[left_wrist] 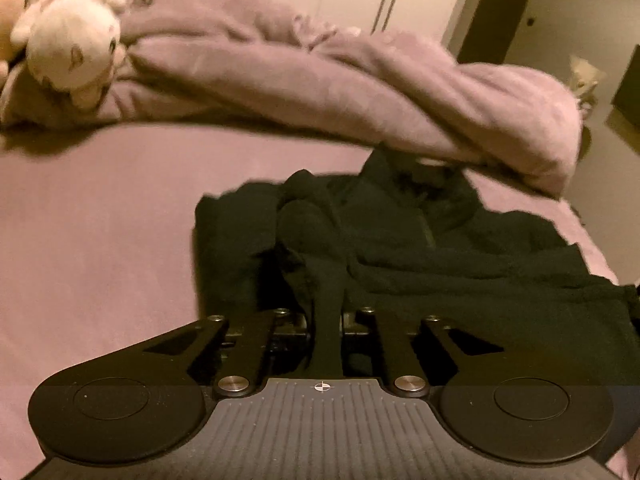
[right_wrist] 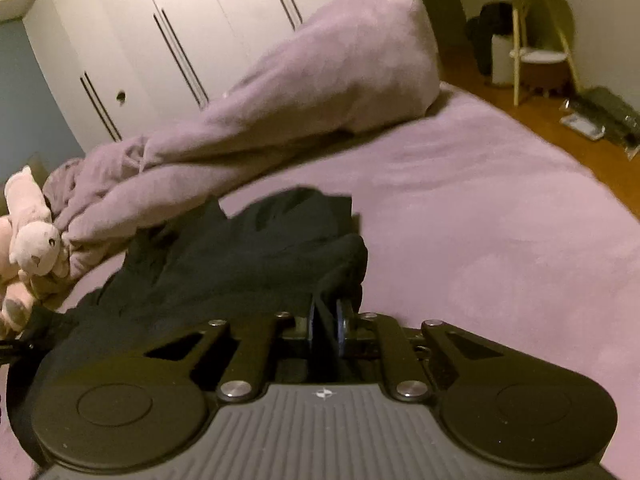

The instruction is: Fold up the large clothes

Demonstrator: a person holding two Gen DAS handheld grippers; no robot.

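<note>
Now both grippers pinch the black top [left_wrist: 420, 240]
Left gripper [left_wrist: 329, 300] and right gripper [right_wrist: 329, 312] each squeeze cloth between their jaws, to lift it for folding

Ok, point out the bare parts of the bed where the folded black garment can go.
Free: the bed sheet left of the black garment, bordered behind by the bunched duvet; and the sheet right of the garment, running to the bed edge by the floor. Crowded: the far side, with duvet and plush toy.
</note>
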